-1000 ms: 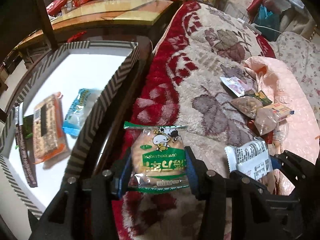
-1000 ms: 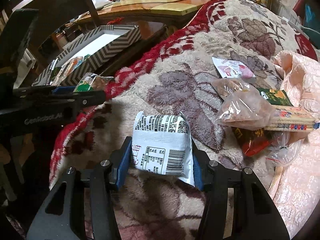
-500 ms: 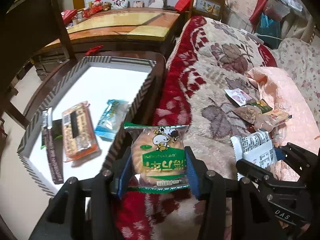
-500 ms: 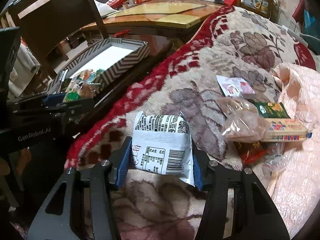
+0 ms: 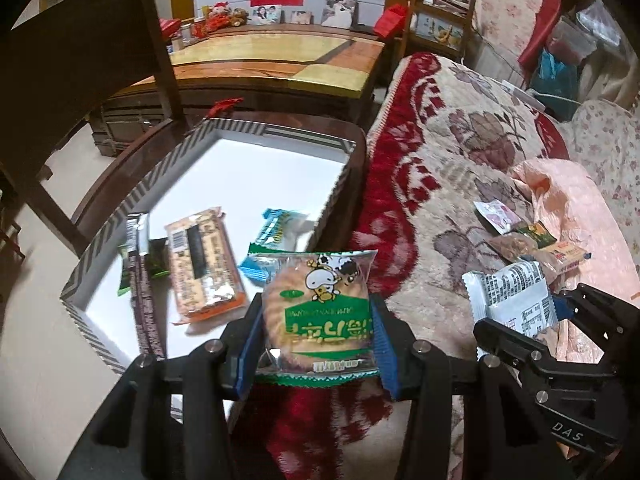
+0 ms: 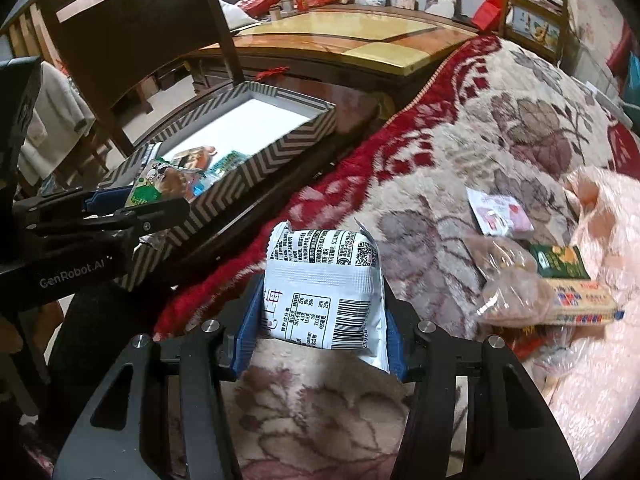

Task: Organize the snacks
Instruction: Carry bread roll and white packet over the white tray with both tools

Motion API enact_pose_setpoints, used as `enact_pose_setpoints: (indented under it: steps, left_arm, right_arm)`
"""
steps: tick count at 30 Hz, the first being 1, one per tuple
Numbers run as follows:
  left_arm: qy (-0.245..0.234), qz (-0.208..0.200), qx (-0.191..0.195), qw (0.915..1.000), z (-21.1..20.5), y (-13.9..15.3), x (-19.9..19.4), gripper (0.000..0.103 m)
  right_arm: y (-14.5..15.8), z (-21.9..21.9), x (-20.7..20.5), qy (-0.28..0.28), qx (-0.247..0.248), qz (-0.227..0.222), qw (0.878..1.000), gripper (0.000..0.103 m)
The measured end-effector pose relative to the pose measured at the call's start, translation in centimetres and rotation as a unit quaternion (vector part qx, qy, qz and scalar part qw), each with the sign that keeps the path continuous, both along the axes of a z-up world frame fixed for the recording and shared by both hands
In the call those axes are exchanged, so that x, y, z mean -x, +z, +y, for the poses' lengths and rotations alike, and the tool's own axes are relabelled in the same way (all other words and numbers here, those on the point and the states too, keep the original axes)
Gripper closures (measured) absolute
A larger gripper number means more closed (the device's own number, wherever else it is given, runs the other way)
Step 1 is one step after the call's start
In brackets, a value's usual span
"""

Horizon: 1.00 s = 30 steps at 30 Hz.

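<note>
In the left wrist view, more of the striped box (image 5: 120, 216) is seen than a second ago: it now fills the left and centre of the frame, with its far wall in view. A dark bar (image 5: 142, 280), an orange packet (image 5: 204, 264) and a blue packet (image 5: 276, 236) are laid on its white floor, at the lower left of the picture. At bottom centre, the green cow-print biscuit pack (image 5: 320, 312) is clamped between the blue pads of the left gripper (image 5: 316, 344), partly open around it as before; the pack is now seen over the box's near right corner instead of over the blanket (image 5: 460, 152). At the lower right, the white packet (image 5: 512, 300) is pinched by the right gripper (image 5: 520, 320).

In the right wrist view, the box has been brought nearer at the upper left, and the white packet is held unchanged at bottom centre. The loose snack pile (image 6: 532, 280) is seen further to the right.
</note>
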<state>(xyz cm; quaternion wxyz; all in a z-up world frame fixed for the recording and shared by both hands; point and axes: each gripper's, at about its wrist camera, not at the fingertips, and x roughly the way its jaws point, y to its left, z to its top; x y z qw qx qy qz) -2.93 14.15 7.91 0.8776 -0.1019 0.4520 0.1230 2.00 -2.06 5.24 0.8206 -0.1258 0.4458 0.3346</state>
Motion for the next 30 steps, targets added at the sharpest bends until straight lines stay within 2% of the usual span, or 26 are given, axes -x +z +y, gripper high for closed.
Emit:
enact_pose_setpoints:
  steps: [12, 30]
  left_arm:
    - [0.026, -0.002, -0.001, 0.9997, 2.0, 0.2, 0.6, 0.052]
    - [0.011, -0.008, -0.01, 0.9999, 0.3, 0.9, 0.8, 0.052]
  right_arm:
    - [1.2, 3.2, 0.5, 0.028, 0.002, -0.015, 0.999, 0.051]
    - [2.5, 2.3, 0.9, -0.008, -0.013, -0.022, 1.0, 0.052]
